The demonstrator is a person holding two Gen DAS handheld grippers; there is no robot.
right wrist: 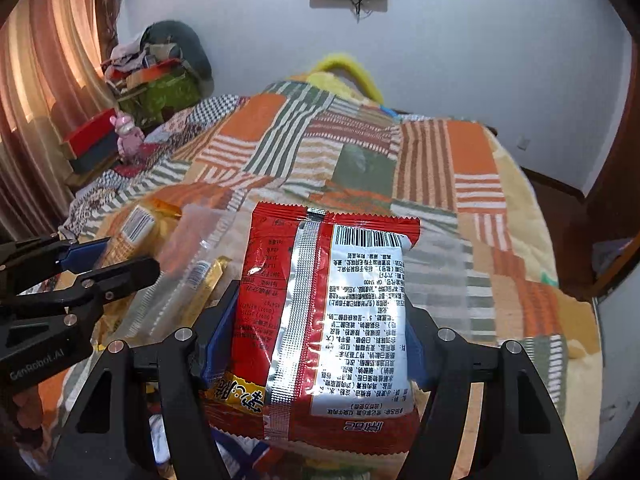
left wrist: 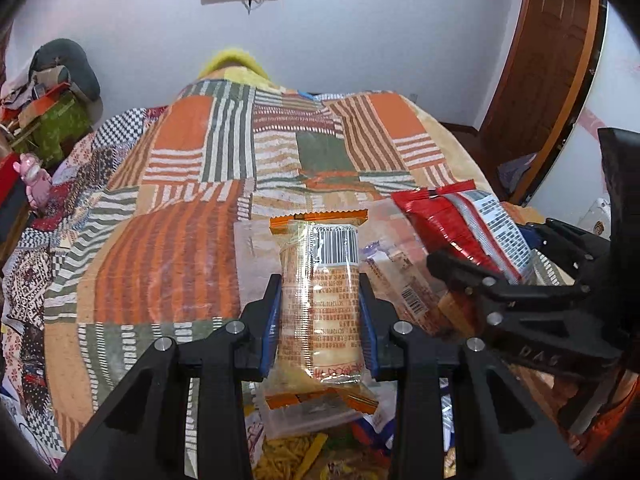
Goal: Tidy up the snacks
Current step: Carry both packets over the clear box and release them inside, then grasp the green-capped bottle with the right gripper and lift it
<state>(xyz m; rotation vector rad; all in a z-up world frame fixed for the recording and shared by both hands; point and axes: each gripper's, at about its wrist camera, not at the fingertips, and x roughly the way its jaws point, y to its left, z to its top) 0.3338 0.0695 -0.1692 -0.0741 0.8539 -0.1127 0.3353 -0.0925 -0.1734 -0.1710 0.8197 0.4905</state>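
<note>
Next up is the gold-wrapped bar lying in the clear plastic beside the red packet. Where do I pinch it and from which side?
Both grippers are full now, so free one first. The gold-wrapped bar is long and slim, lying inside the crinkled clear plastic left of the red packet. I would likely come from above and pinch across its narrow width near the middle, jaws on the long edges. Its lower end is hidden.

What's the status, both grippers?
Left gripper shut on orange-ended snack pack. Right gripper shut on red noodle packet. Clear container between them.
</note>
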